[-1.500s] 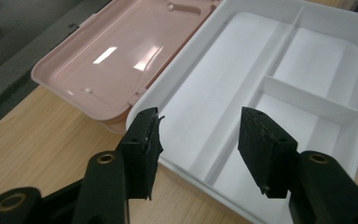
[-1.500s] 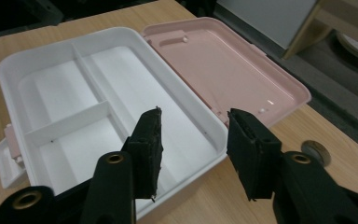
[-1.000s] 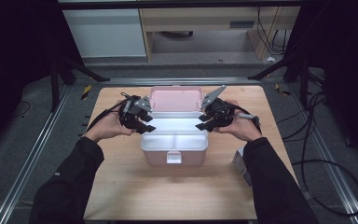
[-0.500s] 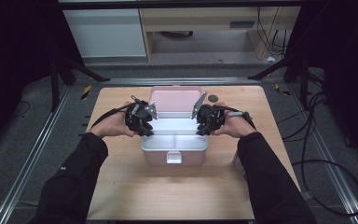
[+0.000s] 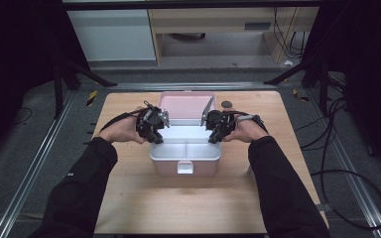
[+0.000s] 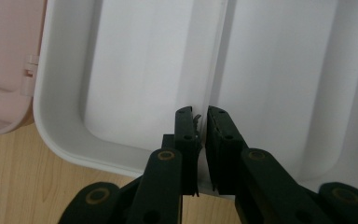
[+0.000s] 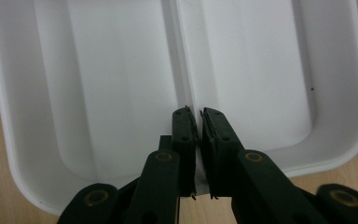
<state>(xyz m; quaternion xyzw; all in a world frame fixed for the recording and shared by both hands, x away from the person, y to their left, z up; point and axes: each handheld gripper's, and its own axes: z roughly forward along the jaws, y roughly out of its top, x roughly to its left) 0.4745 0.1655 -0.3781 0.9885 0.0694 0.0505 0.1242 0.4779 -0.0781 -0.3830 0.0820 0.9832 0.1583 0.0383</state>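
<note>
A pink box stands open at the table's middle, its lid tipped back. Inside sits a white tray split by a ridge into two compartments. My left gripper is at the tray's left end and my right gripper at its right end. In the left gripper view the jaws reach over the tray's rim and pinch the ridge's end. The right gripper view has its jaws on the ridge of the tray likewise. Both pairs have just been closing.
A small dark round thing lies on the wooden table behind the box on the right. The box's front latch faces the person. Metal rails run along both sides of the table, with cables on the floor at the right.
Both hands have come inward to the tray's ends, the right one also lower. Both pairs of jaws have narrowed from wide apart to almost together around the ridge.
</note>
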